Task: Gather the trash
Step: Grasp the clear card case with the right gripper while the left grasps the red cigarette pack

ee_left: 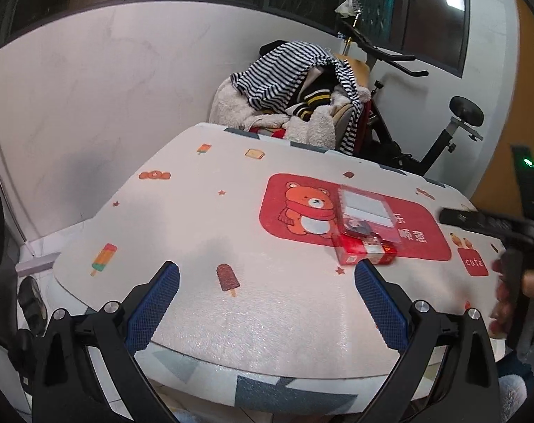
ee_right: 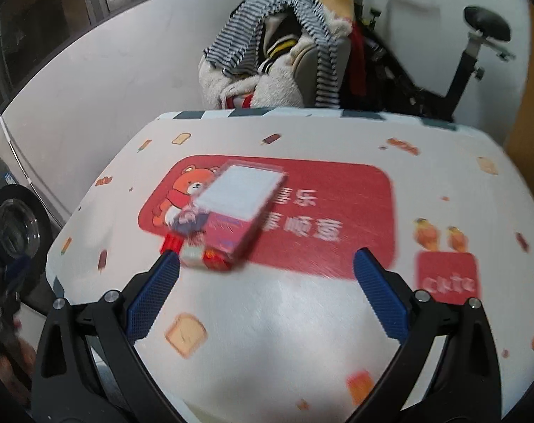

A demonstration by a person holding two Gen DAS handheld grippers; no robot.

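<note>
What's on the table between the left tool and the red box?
Nothing. In the left wrist view only bare printed tablecloth lies between the open left tool and the red box.

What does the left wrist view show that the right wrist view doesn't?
Only the left wrist view shows the right tongs and the hand holding them. Only the right wrist view shows the white front-loading washing machine. Both show the small red cardboard box with the clear plastic case lying on it, and the clothes-piled chair.
</note>
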